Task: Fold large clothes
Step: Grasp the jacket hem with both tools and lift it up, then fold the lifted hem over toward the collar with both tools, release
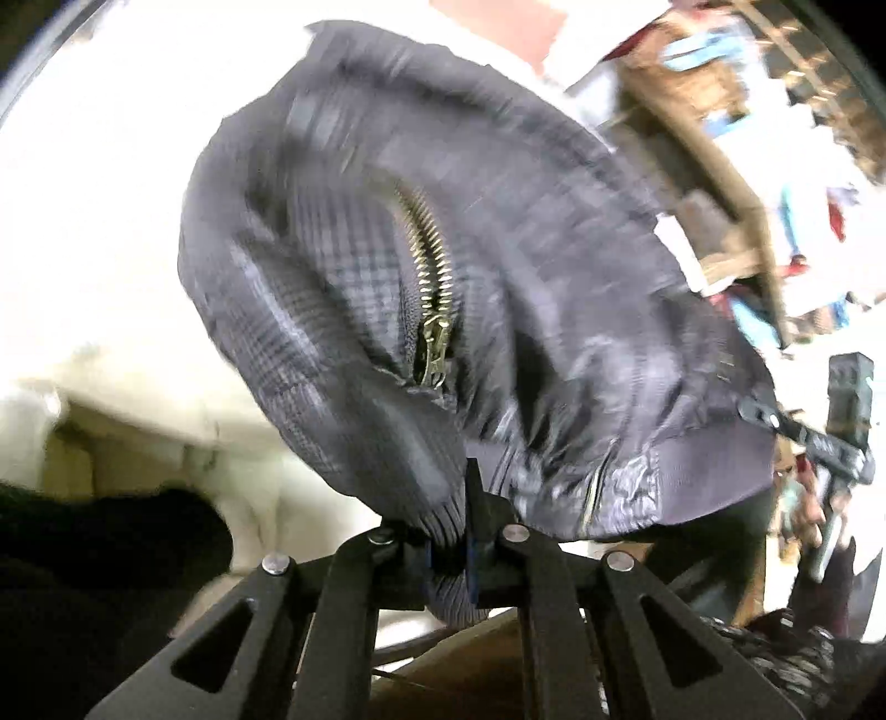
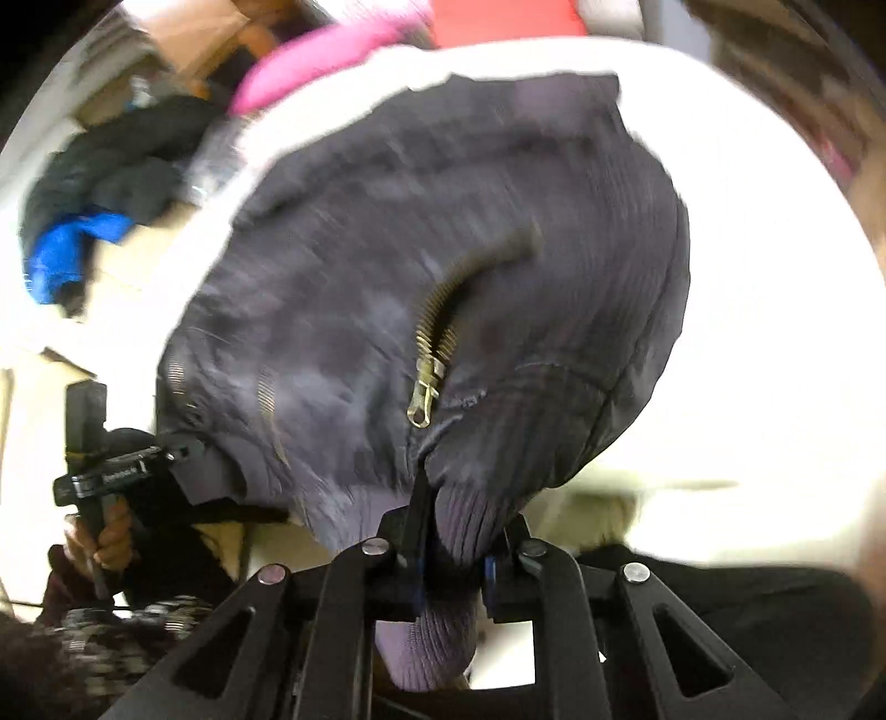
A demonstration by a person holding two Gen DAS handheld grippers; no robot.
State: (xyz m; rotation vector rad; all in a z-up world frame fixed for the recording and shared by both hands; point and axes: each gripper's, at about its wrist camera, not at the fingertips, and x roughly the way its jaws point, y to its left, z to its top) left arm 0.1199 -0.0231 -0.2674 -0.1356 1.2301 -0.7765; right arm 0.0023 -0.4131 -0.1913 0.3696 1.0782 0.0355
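A dark grey jacket (image 1: 498,232) with a brass zipper (image 1: 429,310) hangs bunched over a white surface (image 1: 94,210). My left gripper (image 1: 451,545) is shut on its ribbed hem, which is pinched between the jaws. In the right wrist view the same jacket (image 2: 443,249) fills the middle, its zipper (image 2: 429,371) half open. My right gripper (image 2: 451,556) is shut on another ribbed part of the hem. Each view shows the other gripper clamped on the jacket's far edge: the right one (image 1: 803,437) and the left one (image 2: 127,468), held by a hand (image 2: 108,540).
A heap of dark and blue clothes (image 2: 83,221) lies at the upper left of the right wrist view, with a pink item (image 2: 315,61) and a red one (image 2: 498,22) behind the jacket. Cluttered wooden shelves (image 1: 747,111) stand on the right. A black garment (image 1: 83,554) lies at lower left.
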